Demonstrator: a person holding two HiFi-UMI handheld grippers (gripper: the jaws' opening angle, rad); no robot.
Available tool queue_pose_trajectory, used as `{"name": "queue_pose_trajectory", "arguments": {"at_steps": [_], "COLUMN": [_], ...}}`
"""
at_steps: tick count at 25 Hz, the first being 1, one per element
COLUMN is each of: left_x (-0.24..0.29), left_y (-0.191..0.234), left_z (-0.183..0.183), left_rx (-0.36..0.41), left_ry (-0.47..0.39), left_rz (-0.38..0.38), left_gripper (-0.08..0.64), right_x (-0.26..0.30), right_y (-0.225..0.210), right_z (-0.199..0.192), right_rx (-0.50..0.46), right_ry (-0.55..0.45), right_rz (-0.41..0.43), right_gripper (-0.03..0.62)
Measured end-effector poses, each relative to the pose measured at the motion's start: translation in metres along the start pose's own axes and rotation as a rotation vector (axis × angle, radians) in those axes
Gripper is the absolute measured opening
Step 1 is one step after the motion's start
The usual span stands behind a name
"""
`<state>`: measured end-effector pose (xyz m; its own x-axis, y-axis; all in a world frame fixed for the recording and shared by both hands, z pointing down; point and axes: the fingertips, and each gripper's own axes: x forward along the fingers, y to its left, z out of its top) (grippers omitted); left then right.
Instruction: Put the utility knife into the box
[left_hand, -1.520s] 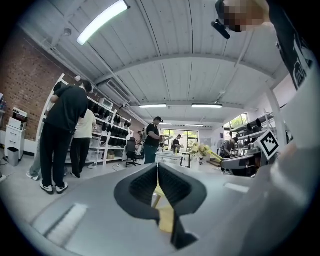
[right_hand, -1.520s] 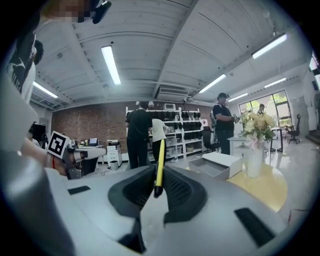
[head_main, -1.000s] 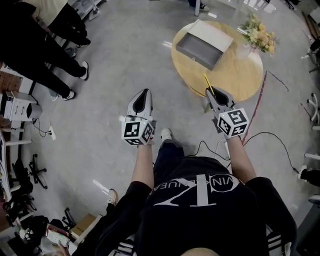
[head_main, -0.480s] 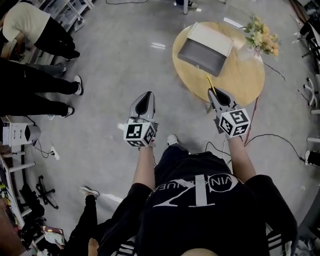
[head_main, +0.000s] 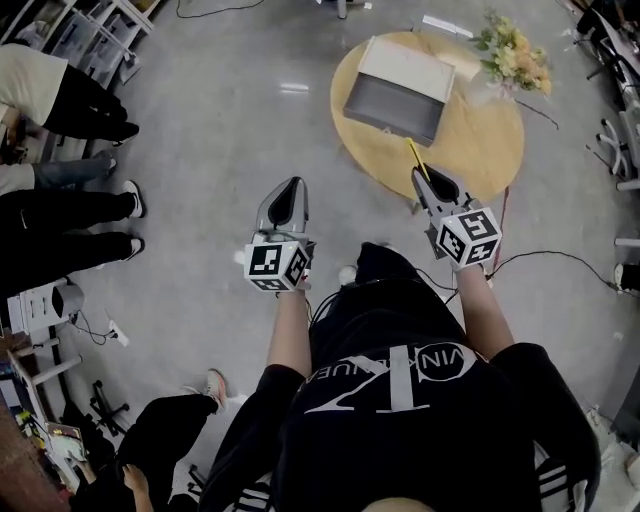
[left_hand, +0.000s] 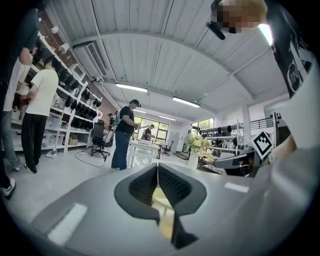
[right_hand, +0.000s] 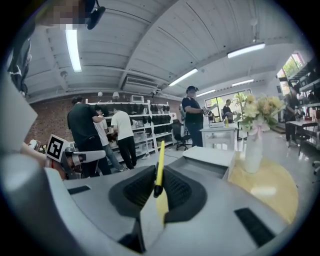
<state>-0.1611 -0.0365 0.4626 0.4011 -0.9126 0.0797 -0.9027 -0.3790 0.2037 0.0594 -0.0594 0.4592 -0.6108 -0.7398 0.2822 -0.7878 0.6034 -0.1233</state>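
Note:
My right gripper (head_main: 437, 186) is shut on a yellow utility knife (head_main: 416, 160) whose end sticks out past the jaws over the near rim of the round wooden table (head_main: 488, 150). In the right gripper view the knife (right_hand: 159, 165) stands up between the shut jaws of that gripper (right_hand: 157, 187). The open grey box (head_main: 391, 100) with its pale lid lies on the far left part of the table, also seen as the box (right_hand: 210, 159) ahead in the right gripper view. My left gripper (head_main: 284, 200) hangs over bare floor, left of the table, shut and empty (left_hand: 157, 187).
A vase of yellow flowers (head_main: 515, 55) stands at the table's far right edge. People (head_main: 60, 90) stand at the left by shelving. A black cable (head_main: 540, 260) runs on the floor at the right. A white desk (left_hand: 145, 150) and office chairs stand further off.
The view has shifted nearer to the table and the person has stepped forward. Both grippers keep their pose, the right one still holding the knife by the table's near edge.

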Motion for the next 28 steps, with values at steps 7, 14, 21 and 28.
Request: {"name": "queue_pose_trajectory", "arguments": {"at_steps": [7,14,21,28], "left_x": [0.04,0.095,0.151,0.185], "left_y": [0.004,0.019,0.025,0.031], "left_z": [-0.008,-0.003,-0.005,-0.02], "left_rx": [0.004,0.023,-0.002,0.0], "left_ry": [0.031,0.066,0.092,0.121], "left_rz": [-0.043,-0.077,-0.113,-0.14], "left_gripper": [0.017,0.017,0.017,0.017], "right_x": [0.03,0.076,0.116,0.146], "right_y": [-0.03,-0.058,-0.083,-0.102], "right_z": [-0.001,0.006,0.004,-0.018], "right_rx": [-0.004,-0.01,-0.084,-0.085], "right_ry": [0.023,0.056,0.154,0.282], "right_rz": [-0.015,0.007,0.025,0.036], "right_gripper": [0.06,0.06,0.06,0.06]}}
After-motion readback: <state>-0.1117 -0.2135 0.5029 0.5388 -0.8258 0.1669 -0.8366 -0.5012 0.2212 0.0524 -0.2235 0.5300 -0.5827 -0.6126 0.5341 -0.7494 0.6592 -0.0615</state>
